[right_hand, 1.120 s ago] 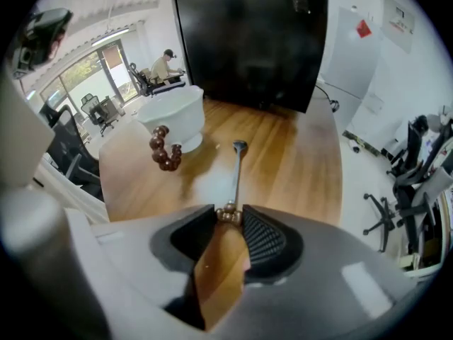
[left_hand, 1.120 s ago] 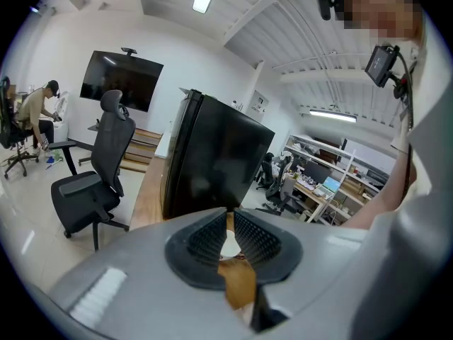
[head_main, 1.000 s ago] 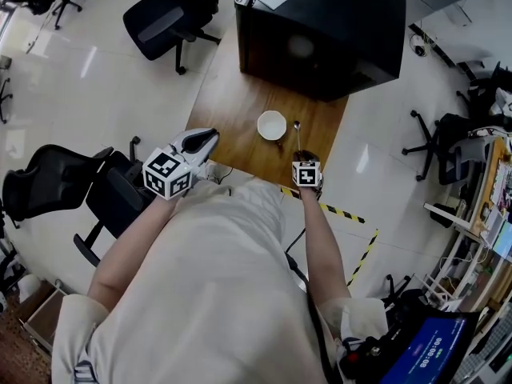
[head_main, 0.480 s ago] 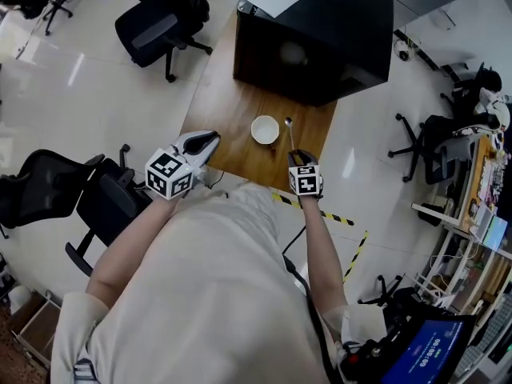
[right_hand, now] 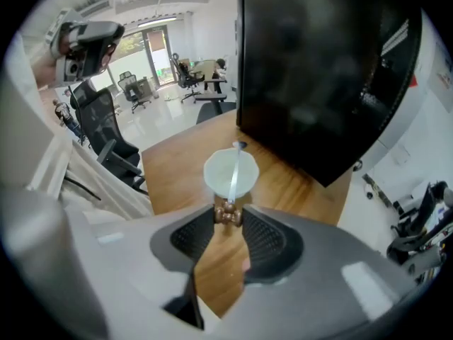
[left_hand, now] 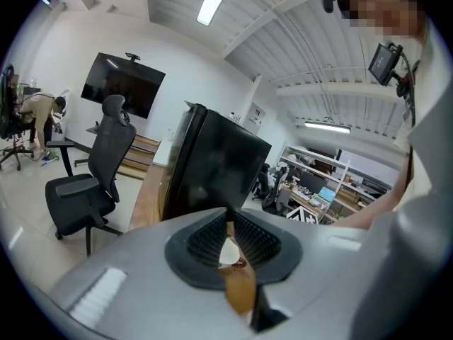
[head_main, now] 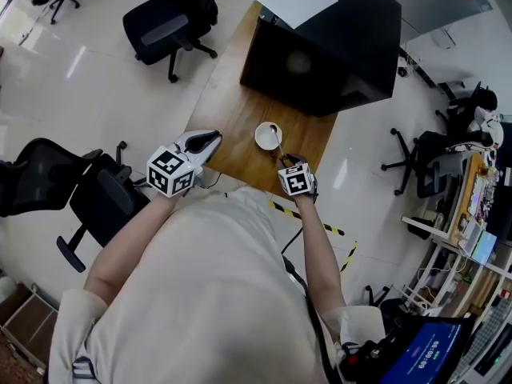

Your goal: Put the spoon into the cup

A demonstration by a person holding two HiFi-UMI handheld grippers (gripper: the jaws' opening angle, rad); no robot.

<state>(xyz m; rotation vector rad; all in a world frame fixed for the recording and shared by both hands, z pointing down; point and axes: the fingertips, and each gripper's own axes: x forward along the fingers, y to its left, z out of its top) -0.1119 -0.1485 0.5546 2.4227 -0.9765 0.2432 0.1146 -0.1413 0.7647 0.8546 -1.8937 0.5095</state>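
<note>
left claw [head_main: 214, 138]: near left counter [head_main: 232, 110] edge, looks closed, empty
right claw [right_hand: 228, 217]: clamped on spoon [right_hand: 233, 174] handle end
spoon: bowl over cup [right_hand: 218, 172], probably not inside yet
do well: centre over cup, lower slowly, release only once bowl is inside

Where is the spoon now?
In the right gripper view, the spoon is clamped by its handle end in the right gripper, its shaft reaching over the white cup on the wooden table.
</note>
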